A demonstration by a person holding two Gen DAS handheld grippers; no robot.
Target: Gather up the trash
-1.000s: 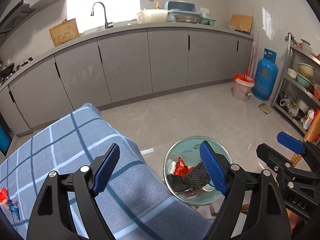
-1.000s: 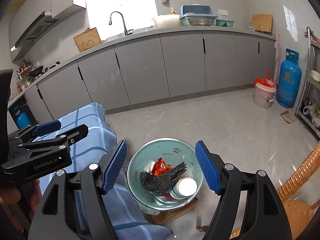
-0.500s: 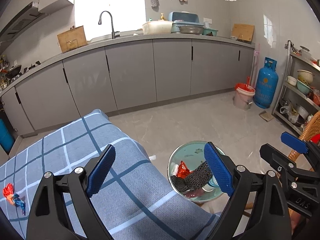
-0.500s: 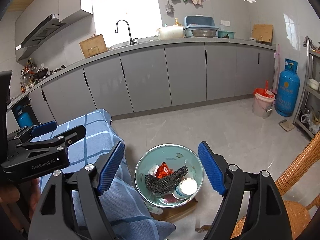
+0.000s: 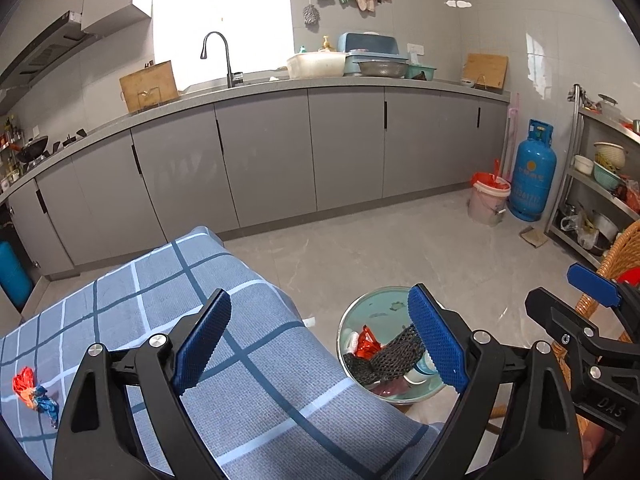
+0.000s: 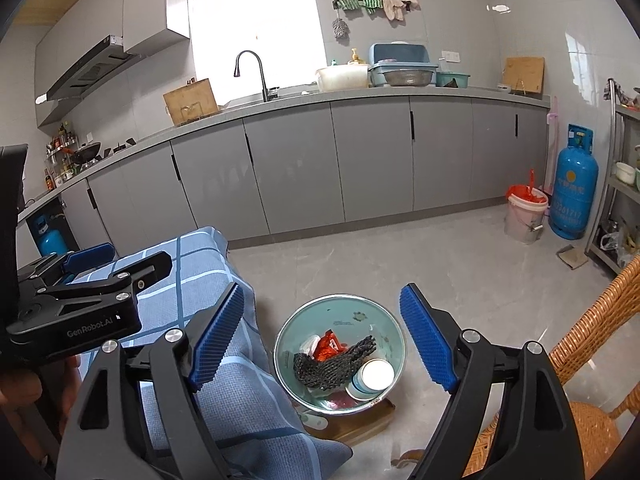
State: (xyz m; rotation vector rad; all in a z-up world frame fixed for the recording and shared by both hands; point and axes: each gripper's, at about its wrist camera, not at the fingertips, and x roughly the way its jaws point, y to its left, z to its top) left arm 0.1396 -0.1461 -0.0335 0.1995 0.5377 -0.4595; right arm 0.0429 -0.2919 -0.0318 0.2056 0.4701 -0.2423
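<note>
A round metal bin (image 6: 384, 320) stands on the floor beside the table. It holds a black mesh net (image 6: 332, 364), a red wrapper (image 6: 330, 350) and a white cup (image 6: 372, 376). It also shows in the left wrist view (image 5: 380, 308). My right gripper (image 6: 322, 342) is open and empty above the bin. My left gripper (image 5: 320, 342) is open and empty over the table corner with the blue checked cloth (image 5: 260, 392). A crumpled red and blue wrapper (image 5: 34, 394) lies on the cloth at the far left.
A wicker chair (image 6: 592, 344) stands right of the bin. A wooden board (image 6: 360, 428) lies under the bin. Grey kitchen cabinets (image 5: 280, 160) run along the back. A blue gas cylinder (image 5: 532, 172) and a pink bucket (image 5: 488, 200) stand at the back right.
Both grippers have lifted and tilted upward a little, so more of the kitchen wall shows. The bin's contents have not moved. Both stay open.
</note>
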